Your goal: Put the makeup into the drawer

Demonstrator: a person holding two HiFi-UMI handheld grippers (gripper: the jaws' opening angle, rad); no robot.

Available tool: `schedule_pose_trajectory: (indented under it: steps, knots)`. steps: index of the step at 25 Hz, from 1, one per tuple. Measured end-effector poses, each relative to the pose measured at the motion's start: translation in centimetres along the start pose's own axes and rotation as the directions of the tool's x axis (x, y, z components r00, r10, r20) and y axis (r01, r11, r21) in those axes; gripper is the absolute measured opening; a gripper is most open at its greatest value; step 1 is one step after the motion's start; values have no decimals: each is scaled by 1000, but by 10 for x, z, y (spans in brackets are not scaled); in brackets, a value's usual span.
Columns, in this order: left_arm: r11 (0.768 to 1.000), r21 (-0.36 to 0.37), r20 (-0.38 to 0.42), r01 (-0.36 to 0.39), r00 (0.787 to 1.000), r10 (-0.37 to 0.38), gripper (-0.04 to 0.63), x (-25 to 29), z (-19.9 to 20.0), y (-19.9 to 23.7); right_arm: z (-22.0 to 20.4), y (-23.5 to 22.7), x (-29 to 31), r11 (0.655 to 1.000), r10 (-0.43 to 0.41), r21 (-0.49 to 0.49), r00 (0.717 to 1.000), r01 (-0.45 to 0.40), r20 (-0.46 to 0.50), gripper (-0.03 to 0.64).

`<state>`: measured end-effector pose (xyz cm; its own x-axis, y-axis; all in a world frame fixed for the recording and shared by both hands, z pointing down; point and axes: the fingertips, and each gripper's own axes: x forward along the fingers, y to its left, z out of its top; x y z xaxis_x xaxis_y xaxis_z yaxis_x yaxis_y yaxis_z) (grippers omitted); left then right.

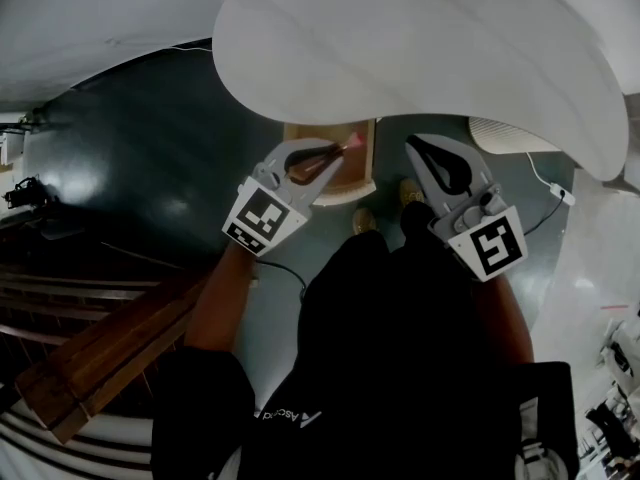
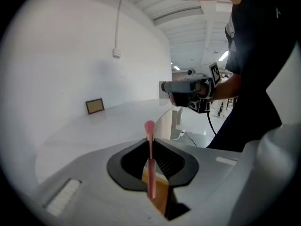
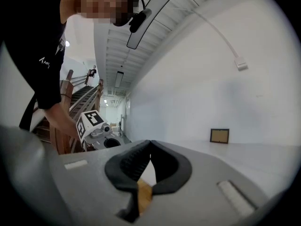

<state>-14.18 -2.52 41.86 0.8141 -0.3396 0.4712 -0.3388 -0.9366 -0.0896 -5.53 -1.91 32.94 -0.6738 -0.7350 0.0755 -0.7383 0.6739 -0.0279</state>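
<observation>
A slim pink makeup stick (image 2: 150, 159) with a rounded tip stands upright between the jaws of my left gripper (image 2: 150, 142), which is shut on it. In the head view the left gripper (image 1: 325, 154) holds the stick (image 1: 347, 146) just over the open wooden drawer (image 1: 355, 180) under the white round table (image 1: 420, 48). My right gripper (image 1: 425, 158) hangs just right of the drawer. Its jaw tips meet with nothing between them (image 3: 149, 144). Drawer wood (image 3: 143, 194) shows through the gap below the tips.
A white radiator (image 1: 500, 136) and a cable with a plug (image 1: 555, 190) lie at the right. Wooden stair boards (image 1: 100, 358) run along the lower left. The person's shoes (image 1: 365, 218) stand on the dark floor. A small framed picture (image 2: 95, 106) sits far off.
</observation>
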Motion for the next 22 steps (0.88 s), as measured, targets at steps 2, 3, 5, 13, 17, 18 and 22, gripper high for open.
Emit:
schedule_pose_trajectory:
  steps: [2, 3, 5, 13, 17, 18, 22]
  knots:
    - [999, 22, -41, 36, 999, -35, 54, 6, -16, -2, -5, 2, -1, 1000, -17, 1, 1000, 17, -7, 3]
    - [998, 32, -62, 53, 997, -51, 54, 9, -24, -3, -7, 3, -2, 1000, -25, 3, 1000, 25, -9, 3]
    - [995, 52, -108, 88, 991, -81, 54, 17, -40, -5, -11, 3, -4, 999, -42, 9, 999, 43, -18, 3]
    - [968, 121, -289, 222, 941, -179, 54, 50, -101, -9, -29, -1, -14, 994, -102, 26, 993, 104, -64, 3]
    - [947, 142, -356, 287, 908, -222, 54, 62, -129, -10, -36, -1, -17, 991, -131, 26, 988, 134, -84, 3]
    - [943, 145, -370, 299, 900, -229, 54, 65, -135, -9, -38, -1, -17, 990, -137, 25, 987, 140, -88, 3]
    - [937, 131, -413, 325, 877, -246, 54, 73, -156, -2, -44, 0, -17, 987, -154, 31, 982, 158, -114, 3]
